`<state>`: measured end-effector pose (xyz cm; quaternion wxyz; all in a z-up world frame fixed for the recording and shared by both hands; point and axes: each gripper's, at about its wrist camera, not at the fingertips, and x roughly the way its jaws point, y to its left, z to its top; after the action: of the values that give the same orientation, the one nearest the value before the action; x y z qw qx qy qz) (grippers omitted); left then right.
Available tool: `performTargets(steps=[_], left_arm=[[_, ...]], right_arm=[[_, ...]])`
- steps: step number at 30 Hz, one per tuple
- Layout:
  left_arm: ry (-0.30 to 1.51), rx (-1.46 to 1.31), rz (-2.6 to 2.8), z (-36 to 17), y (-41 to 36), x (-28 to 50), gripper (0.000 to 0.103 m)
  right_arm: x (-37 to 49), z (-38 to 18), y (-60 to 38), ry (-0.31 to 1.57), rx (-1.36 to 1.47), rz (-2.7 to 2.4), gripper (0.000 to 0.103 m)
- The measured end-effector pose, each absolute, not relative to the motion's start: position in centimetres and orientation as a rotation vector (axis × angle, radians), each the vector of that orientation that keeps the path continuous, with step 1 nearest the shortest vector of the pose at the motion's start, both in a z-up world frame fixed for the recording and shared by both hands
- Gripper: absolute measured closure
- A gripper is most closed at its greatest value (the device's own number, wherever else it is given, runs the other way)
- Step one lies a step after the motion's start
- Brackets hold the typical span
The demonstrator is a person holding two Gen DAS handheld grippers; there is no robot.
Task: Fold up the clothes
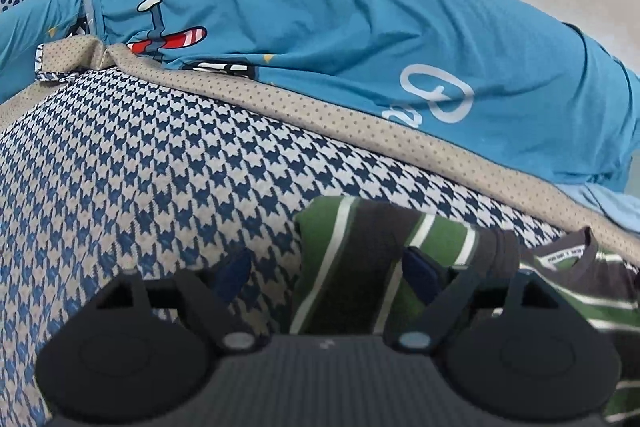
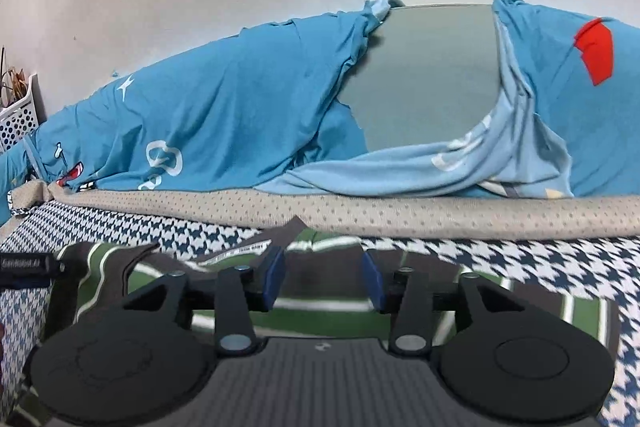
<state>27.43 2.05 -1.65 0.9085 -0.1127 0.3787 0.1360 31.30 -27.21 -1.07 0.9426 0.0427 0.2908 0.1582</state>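
Both grippers, left gripper and right gripper, hover released over the striped shirt, jaws apart, near the blue bedding.

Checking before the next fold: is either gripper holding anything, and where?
Nothing held: left gripper and right gripper are open above the striped shirt.

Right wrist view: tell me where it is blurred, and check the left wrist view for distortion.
Right wrist view: the houndstooth blanket at lower right and the striped shirt under the right tool are smeared sideways; the blue sheet stays sharp. Left wrist view: sharp overall, but the fisheye bows the dotted beige border and darkens the corners.
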Motion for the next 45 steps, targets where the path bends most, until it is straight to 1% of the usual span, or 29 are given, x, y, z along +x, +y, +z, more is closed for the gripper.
performTargets(steps=[2,6,10,15,16,18,19,20,22,25,30,35,37,40,42,43,44,45], left_arm=[[0.788,-0.228,0.276,-1.8,1.9,27.3,0.021],[0.789,-0.218,0.272,-1.9,1.7,27.0,0.021],[0.784,-0.194,0.27,-1.9,1.6,26.8,0.021],[0.792,-0.173,0.263,-2.2,1.5,26.6,0.021],[0.793,-0.169,0.262,-2.3,1.4,26.6,0.021],[0.795,-0.16,0.262,-2.4,1.3,26.6,0.021],[0.796,-0.16,0.263,-2.5,1.3,26.6,0.021],[0.797,-0.159,0.263,-2.5,1.3,26.6,0.021],[0.799,-0.16,0.266,-2.6,1.3,26.6,0.021],[0.799,-0.161,0.267,-2.6,1.0,26.7,0.021],[0.781,-0.156,0.253,-2.1,0.3,26.8,0.02],[0.757,-0.135,0.25,-1.7,-0.6,27.3,0.016],[0.766,-0.128,0.243,-1.8,-0.9,27.6,0.014],[0.783,-0.124,0.246,-2.3,-1.1,27.9,0.014],[0.788,-0.114,0.255,-2.4,-1.2,28.1,0.014],[0.787,-0.105,0.262,-2.5,-1.2,28.1,0.012],[0.788,-0.097,0.273,-2.6,-1.1,28.1,0.011],[0.791,-0.097,0.288,-2.8,-0.9,28.2,0.011]], right_arm=[[31.8,-1.4,-26.8,0.584,0.067,0.323,0.055],[33.0,-2.3,-26.0,0.596,0.035,0.345,0.054],[33.6,-2.7,-25.4,0.591,0.0,0.371,0.044],[34.0,-3.8,-24.3,0.605,-0.069,0.393,0.042],[34.0,-4.0,-23.9,0.599,-0.098,0.389,0.044],[33.7,-4.1,-23.3,0.584,-0.143,0.396,0.06],[33.6,-4.1,-23.0,0.583,-0.149,0.416,0.073],[33.5,-4.1,-22.8,0.581,-0.155,0.433,0.081],[33.4,-4.2,-22.5,0.575,-0.179,0.435,0.086],[33.3,-4.4,-22.2,0.559,-0.196,0.409,0.099],[33.0,-3.6,-23.3,0.509,-0.127,0.367,0.101],[32.7,-1.7,-25.2,0.433,-0.068,0.265,0.101],[32.9,-1.6,-26.0,0.441,-0.067,0.214,0.101],[34.2,-3.1,-26.6,0.568,-0.096,0.182,0.102],[34.3,-3.3,-27.1,0.56,-0.055,0.171,0.103],[34.3,-3.0,-27.2,0.563,-0.042,0.165,0.101],[34.3,-2.6,-27.3,0.552,-0.025,0.164,0.096],[34.2,-2.2,-27.4,0.541,-0.008,0.162,0.094]])
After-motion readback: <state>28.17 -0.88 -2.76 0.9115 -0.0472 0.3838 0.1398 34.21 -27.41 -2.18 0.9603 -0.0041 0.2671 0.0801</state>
